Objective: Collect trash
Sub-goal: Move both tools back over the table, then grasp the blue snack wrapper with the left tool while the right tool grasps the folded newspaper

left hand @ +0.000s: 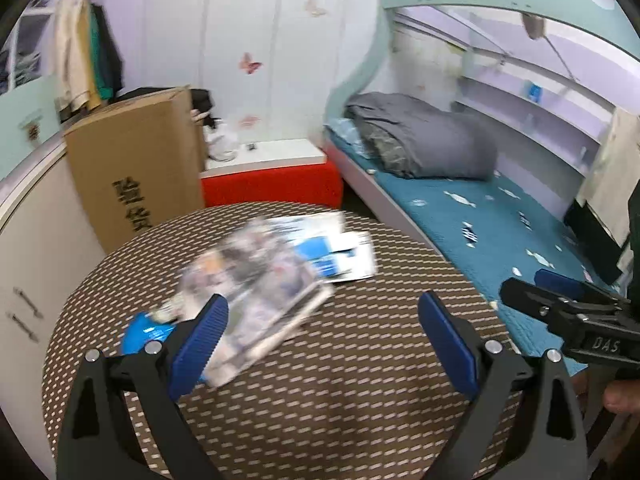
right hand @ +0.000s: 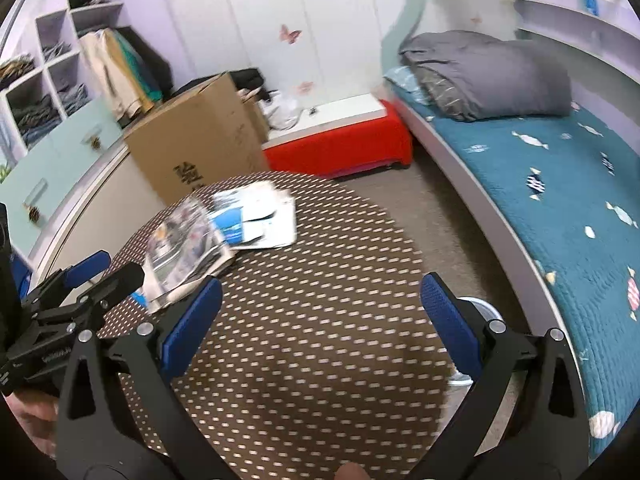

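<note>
I see both my left gripper (left hand: pixel 322 332) and right gripper (right hand: pixel 320 316) with fingers spread, empty, over the worktop (left hand: pixel 360 380), magazines (left hand: pixel 260 280) at centre-left of frame.

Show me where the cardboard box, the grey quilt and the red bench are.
cardboard box (left hand: pixel 136 168): left wrist view, front face.
grey quilt (right hand: pixel 492 76): right wrist view, middle of the folded bulk.
red bench (right hand: pixel 340 148): right wrist view, red side.

Papers (left hand: pixel 340 252) and a magazine (left hand: pixel 256 292) lie on the far left part of the desk (left hand: pixel 360 380), the magazine nearer and overlapping the papers. A cardboard box (left hand: pixel 132 160) stands behind the desk on the left; the bed (left hand: pixel 480 216) runs along its right.
</note>
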Motion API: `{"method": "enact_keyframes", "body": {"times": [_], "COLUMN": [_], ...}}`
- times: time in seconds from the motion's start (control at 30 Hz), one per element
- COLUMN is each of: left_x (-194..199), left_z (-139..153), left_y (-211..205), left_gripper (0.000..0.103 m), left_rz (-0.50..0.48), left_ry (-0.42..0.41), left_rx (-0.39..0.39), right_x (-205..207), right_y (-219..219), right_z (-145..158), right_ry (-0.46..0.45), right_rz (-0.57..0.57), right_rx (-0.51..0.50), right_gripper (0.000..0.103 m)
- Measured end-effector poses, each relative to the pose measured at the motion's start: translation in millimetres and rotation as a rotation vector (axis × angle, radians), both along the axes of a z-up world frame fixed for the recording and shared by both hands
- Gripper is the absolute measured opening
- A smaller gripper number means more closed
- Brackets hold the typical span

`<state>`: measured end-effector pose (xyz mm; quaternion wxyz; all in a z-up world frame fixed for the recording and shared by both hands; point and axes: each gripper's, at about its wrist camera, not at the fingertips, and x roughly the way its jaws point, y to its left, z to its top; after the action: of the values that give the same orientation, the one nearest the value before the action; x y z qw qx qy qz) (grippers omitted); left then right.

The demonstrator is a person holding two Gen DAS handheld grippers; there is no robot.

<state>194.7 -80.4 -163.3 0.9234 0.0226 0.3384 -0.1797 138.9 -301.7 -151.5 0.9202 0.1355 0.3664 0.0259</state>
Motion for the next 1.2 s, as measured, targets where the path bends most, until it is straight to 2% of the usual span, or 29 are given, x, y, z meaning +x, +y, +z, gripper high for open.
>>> {"method": "enact_keyframes", "body": {"times": [0.13, 0.23, 0.3, 0.4, 0.53, 0.57, 0.63, 0.67, 0.73, 0.77, 0.8, 0.9, 1.03, 1.1, 1.17, 1.2], "left_x": [7.2, 24.7, 36.2, 58.2, 83.8, 86.6, 92.5, 93.3, 87.1, 78.9, 71.6, 48.8, 28.4, 25.8, 22.4, 23.3], "left_z": [-17.0, -35.3, -45.5, -63.6, -87.7, -90.3, -89.0, -89.2, -90.5, -88.9, -88.9, -86.7, -86.1, -86.6, -86.8, -86.3], "left_y": [38.6, 73.2, 88.1, 103.4, 109.7, 111.3, 118.4, 120.4, 119.5, 119.1, 117.7, 113.3, 100.5, 99.8, 98.8, 99.6], "left_gripper": [0.094, 0.094, 0.094, 0.094, 0.094, 0.094, 0.093, 0.093, 0.075, 0.070, 0.066, 0.061, 0.061, 0.061, 0.056, 0.049], "left_rz": [0.050, 0.093, 0.085, 0.032, -0.119, -0.156, -0.239, -0.261, -0.321, -0.366, -0.392, -0.444, -0.460, -0.449, -0.448, -0.453], "left_ry": [0.004, 0.018, 0.032, 0.053, 0.077, 0.072, 0.101, 0.112, 0.135, 0.150, 0.162, 0.158, 0.115, 0.115, 0.129, 0.121], "left_rx": [0.040, 0.098, 0.132, 0.233, 0.336, 0.331, 0.260, 0.260, 0.264, 0.238, 0.230, 0.243, 0.302, 0.296, 0.272, 0.273], "right_x": [3.1, 3.7, 5.4, 7.6, 9.8, 9.5, 10.5, 11.4, 13.7, 15.9, 17.8, 27.0, 38.3, 44.8, 49.5, 53.8], "right_y": [20.8, 30.3, 35.3, 41.0, 46.5, 47.3, 51.4, 53.2, 56.0, 58.3, 60.2, 71.9, 96.5, 105.8, 112.0, 114.6], "right_z": [-4.5, -9.3, -13.8, -18.3, -22.9, -23.1, -24.3, -24.9, -26.1, -27.4, -28.6, -33.7, -38.5, -41.5, -45.6, -49.3], "right_ry": [0.015, 0.028, 0.043, 0.057, 0.072, 0.074, 0.079, 0.081, 0.084, 0.088, 0.091, 0.109, 0.119, 0.124, 0.129, 0.138], "right_rz": [0.042, 0.061, 0.067, 0.068, 0.068, 0.070, 0.080, 0.085, 0.091, 0.095, 0.099, 0.129, 0.197, 0.215, 0.224, 0.228], "right_rx": [-0.008, -0.012, -0.016, -0.017, -0.014, -0.014, -0.023, -0.024, -0.023, -0.024, -0.024, -0.027, -0.034, -0.024, -0.019, -0.016], "right_gripper": [0.097, 0.097, 0.097, 0.097, 0.097, 0.097, 0.097, 0.097, 0.097, 0.097, 0.097, 0.097, 0.097, 0.097, 0.097, 0.097]}}
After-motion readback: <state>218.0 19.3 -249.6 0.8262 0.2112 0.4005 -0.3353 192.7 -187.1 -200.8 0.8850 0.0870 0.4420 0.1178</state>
